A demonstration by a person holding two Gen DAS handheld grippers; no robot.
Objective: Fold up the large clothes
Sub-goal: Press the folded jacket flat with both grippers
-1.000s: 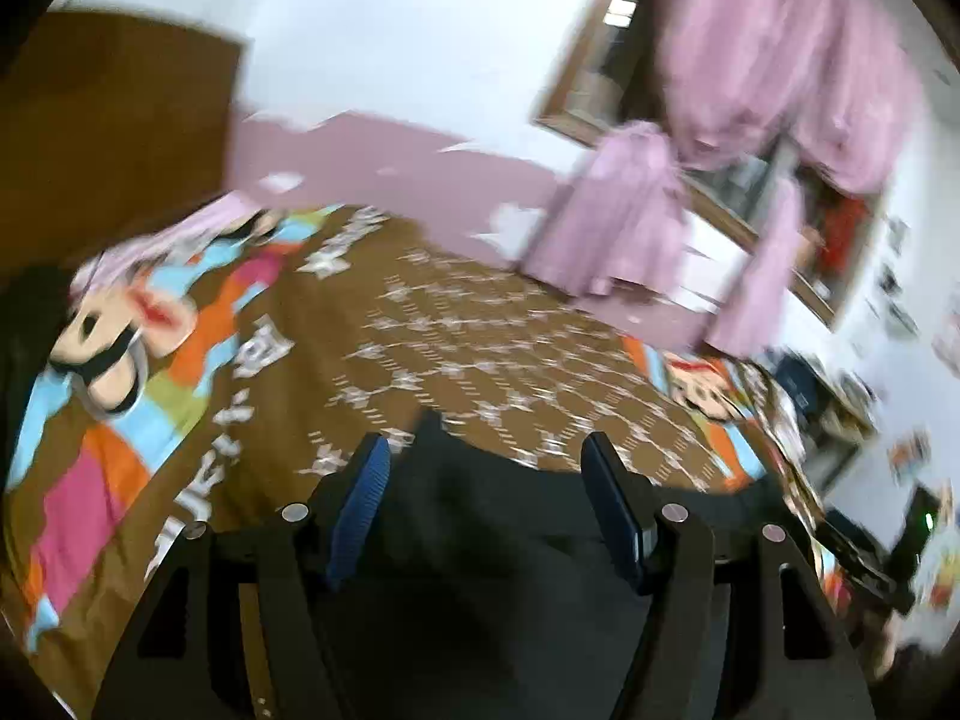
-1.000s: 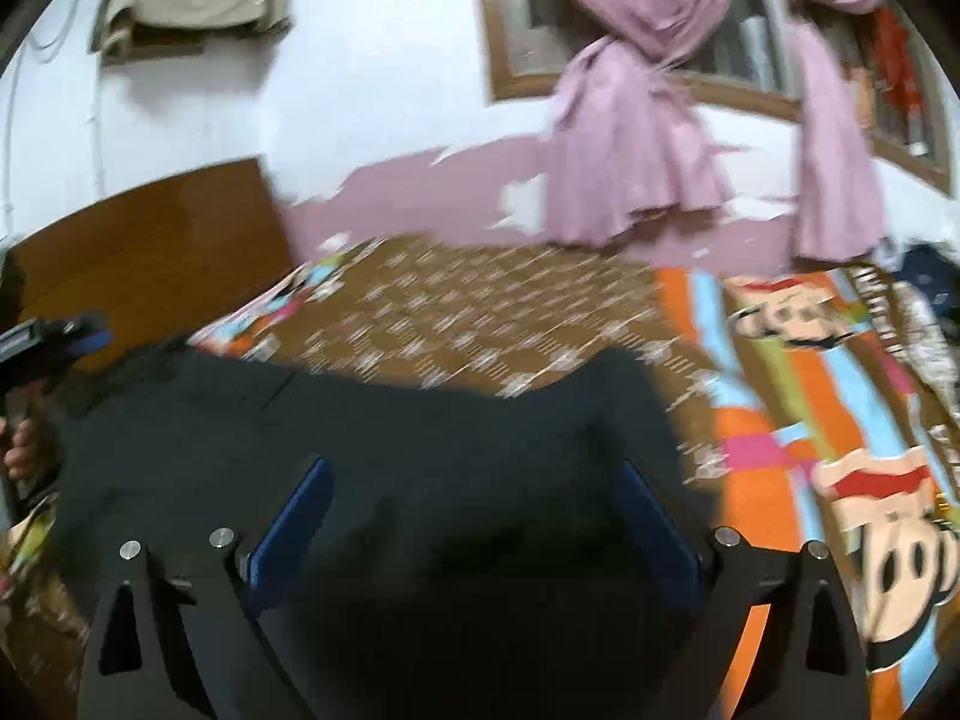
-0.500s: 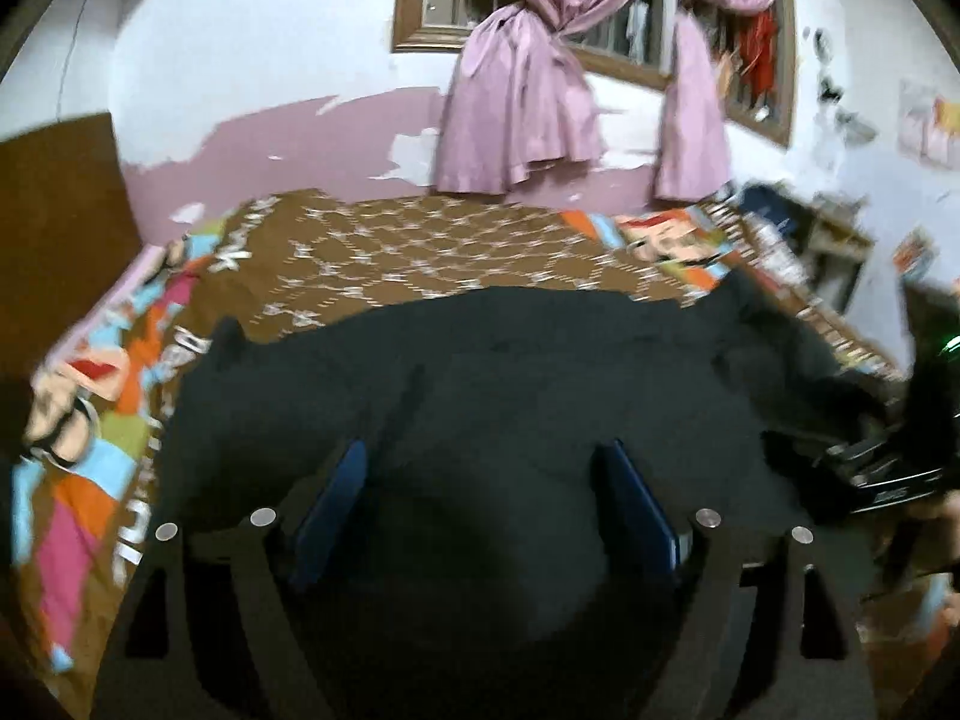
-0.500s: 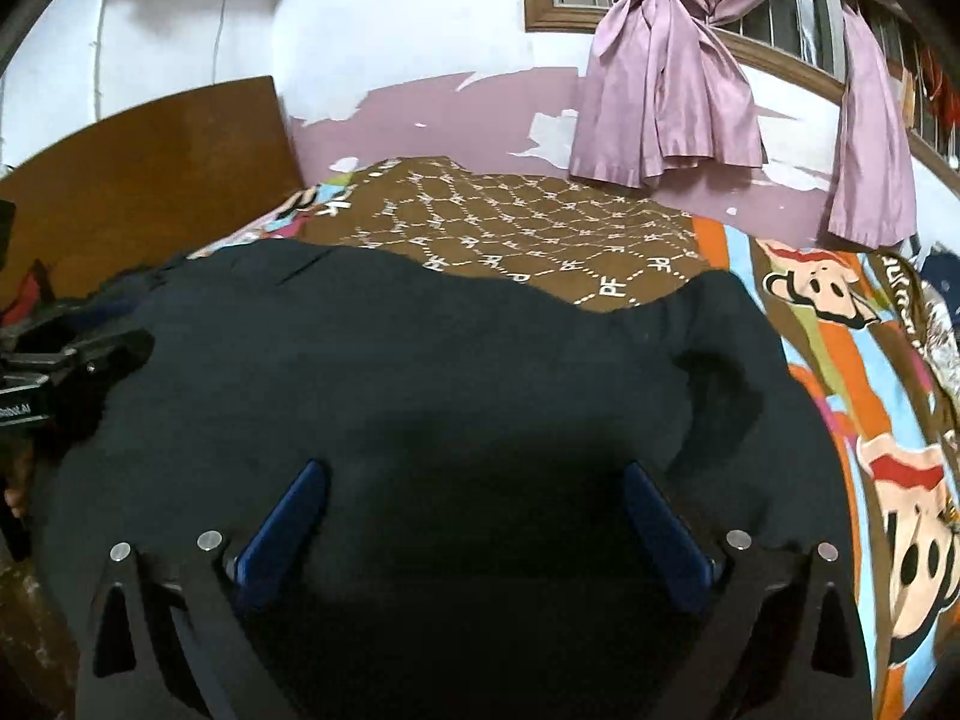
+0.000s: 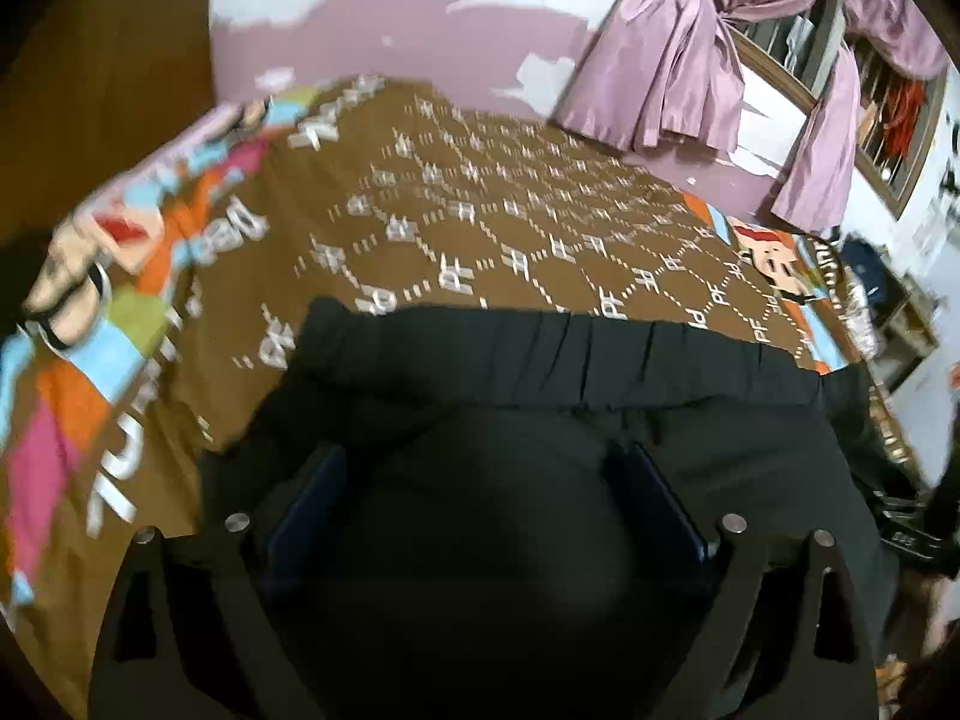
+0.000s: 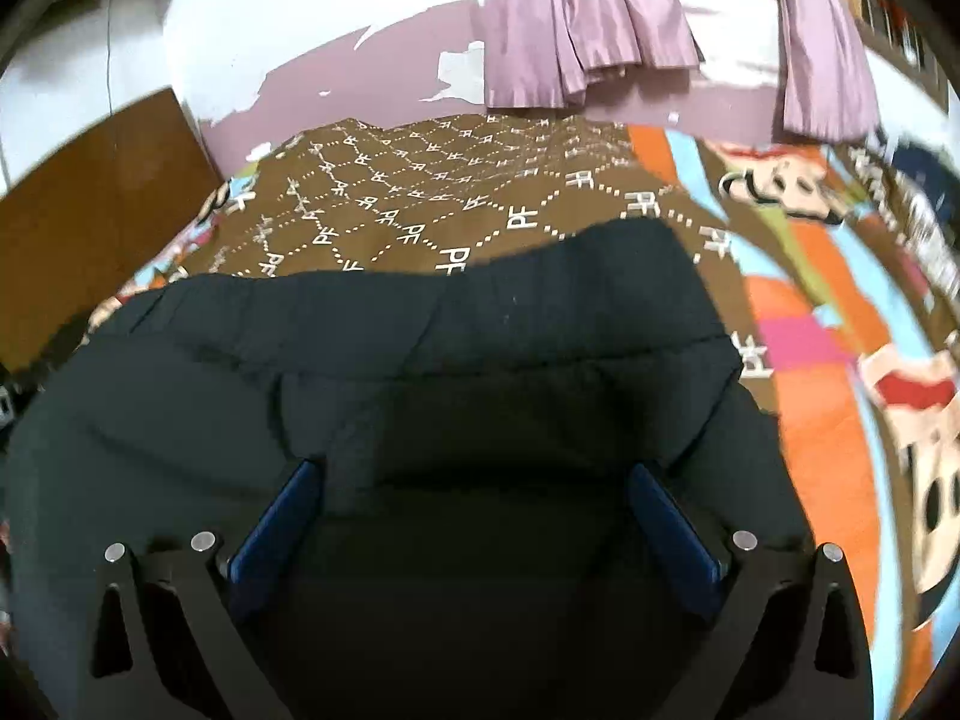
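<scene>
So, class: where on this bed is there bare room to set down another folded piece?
Free: brown patterned bedspread between the black garment and the pink wall, and the colourful strip beside it. Crowded: the near edge, under garment.

We count one black garment (image 5: 540, 480) spread on one bed (image 5: 510, 228). We see two grippers, the left gripper (image 5: 480, 480) and the right gripper (image 6: 474, 498), each with two blue pads. Two pink curtains (image 6: 576, 30) hang at one window (image 5: 798, 66).
</scene>
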